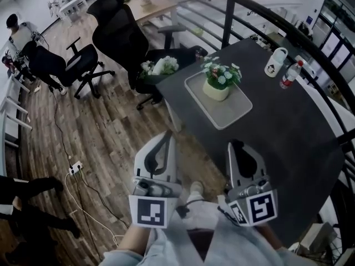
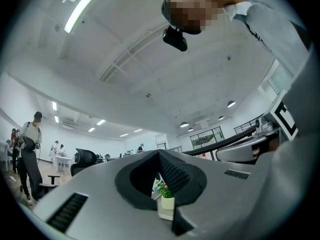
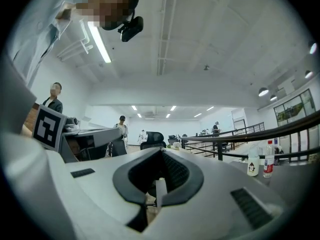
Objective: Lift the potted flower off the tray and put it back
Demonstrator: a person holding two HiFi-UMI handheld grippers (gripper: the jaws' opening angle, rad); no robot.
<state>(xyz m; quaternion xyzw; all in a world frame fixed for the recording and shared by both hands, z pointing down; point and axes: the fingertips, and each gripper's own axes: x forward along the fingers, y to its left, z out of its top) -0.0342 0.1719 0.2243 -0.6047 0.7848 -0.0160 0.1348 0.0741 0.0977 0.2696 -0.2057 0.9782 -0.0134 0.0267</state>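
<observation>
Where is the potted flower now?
The potted flower stands on the grey tray on the dark table, upper centre of the head view, left of the white mug and bottle.

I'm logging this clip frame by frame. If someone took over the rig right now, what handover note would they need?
Left gripper: shut, empty, held low in front of the person, short of the table.
Right gripper: shut, empty, beside it at the table's near edge.
Potted flower: upright on the tray, on its far half, nothing touching it.
Done: nothing that shows; whether the pot has already been lifted once cannot be told.
Left, if not: open the jaws, reach in to the pot, grip it, lift it clear of the tray, set it back.
</observation>
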